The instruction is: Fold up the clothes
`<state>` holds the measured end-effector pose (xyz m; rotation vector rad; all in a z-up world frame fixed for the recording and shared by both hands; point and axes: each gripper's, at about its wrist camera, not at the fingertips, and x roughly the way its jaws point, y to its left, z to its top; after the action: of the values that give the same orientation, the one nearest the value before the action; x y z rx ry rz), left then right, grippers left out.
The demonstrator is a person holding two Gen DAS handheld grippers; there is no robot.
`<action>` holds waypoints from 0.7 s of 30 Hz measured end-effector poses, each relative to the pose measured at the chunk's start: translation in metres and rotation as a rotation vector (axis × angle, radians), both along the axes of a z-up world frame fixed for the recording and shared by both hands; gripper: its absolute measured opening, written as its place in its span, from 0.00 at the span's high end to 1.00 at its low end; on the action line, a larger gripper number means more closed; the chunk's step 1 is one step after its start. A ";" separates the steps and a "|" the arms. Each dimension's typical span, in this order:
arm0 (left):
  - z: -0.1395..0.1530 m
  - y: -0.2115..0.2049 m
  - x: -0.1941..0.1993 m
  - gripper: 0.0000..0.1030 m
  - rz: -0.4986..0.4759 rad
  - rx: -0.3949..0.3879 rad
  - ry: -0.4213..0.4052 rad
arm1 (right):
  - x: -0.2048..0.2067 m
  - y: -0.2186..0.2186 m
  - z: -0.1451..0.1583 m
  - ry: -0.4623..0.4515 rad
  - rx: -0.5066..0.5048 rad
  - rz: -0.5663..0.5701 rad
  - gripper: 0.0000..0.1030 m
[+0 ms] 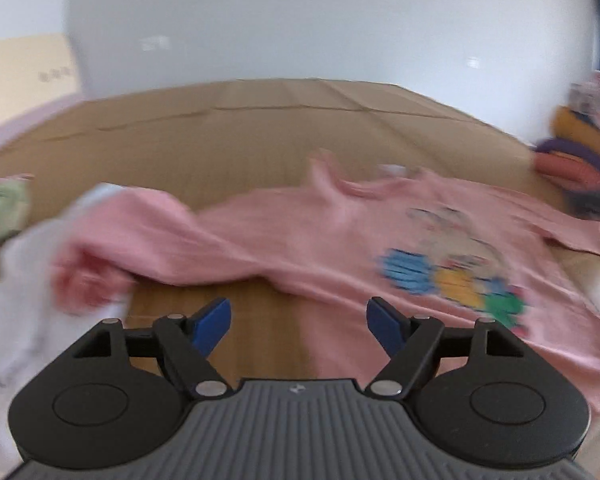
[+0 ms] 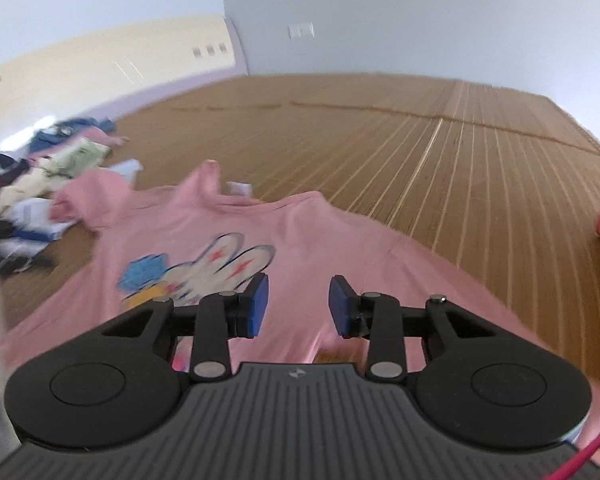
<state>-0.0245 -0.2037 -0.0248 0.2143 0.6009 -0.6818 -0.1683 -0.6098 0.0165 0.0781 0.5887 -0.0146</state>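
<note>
That pink shirt (image 2: 320, 240) is spread print-up on the bamboo mat (image 2: 440, 140), and it looks light, floppy cotton that'll sag and bunch, so I'd grab it at a shoulder seam or sleeve edge instead of mid-body. Both your left gripper (image 1: 299, 320) and right gripper (image 2: 299, 302) are spread wide, holding nothing. No readable text anywhere, just the bunny print (image 2: 204, 268).

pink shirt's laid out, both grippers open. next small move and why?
Probably lower the left gripper onto the bunched left sleeve and pinch it. The pink shirt lies print-up on the mat, mostly flat, but that sleeve is crumpled over a white garment. The right gripper hovers open over the body, holding nothing. Flatten before folding.
</note>
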 end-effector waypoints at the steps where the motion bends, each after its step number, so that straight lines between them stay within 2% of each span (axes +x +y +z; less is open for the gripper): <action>1: -0.002 -0.006 -0.003 0.31 -0.034 0.000 0.004 | 0.020 0.005 -0.004 0.019 -0.036 -0.004 0.63; 2: -0.005 -0.012 -0.006 0.31 -0.066 0.005 0.005 | 0.039 0.009 -0.011 0.044 -0.071 -0.012 0.63; 4: -0.011 -0.018 -0.009 0.31 -0.107 0.018 0.020 | 0.071 0.011 -0.024 0.083 -0.070 -0.031 0.64; 7: -0.021 -0.023 -0.010 0.32 -0.143 0.038 0.064 | 0.091 0.013 -0.042 0.117 -0.149 -0.034 0.64; 10: -0.028 -0.022 -0.015 0.32 -0.137 0.111 0.055 | 0.093 0.008 -0.044 0.140 -0.250 -0.077 0.65; 12: -0.031 -0.022 -0.013 0.32 -0.144 0.126 0.086 | 0.092 -0.002 -0.046 0.156 -0.313 -0.123 0.65; 17: -0.035 -0.030 -0.019 0.32 -0.202 0.129 0.100 | 0.083 -0.038 -0.044 0.154 -0.259 -0.153 0.64; 21: -0.037 -0.038 -0.024 0.31 -0.251 0.122 0.093 | 0.079 -0.038 -0.047 0.180 -0.354 -0.181 0.63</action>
<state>-0.0488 -0.2417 -0.0618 0.3778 0.7124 -0.9021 -0.0889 -0.6480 -0.0305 -0.2165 0.7493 -0.3033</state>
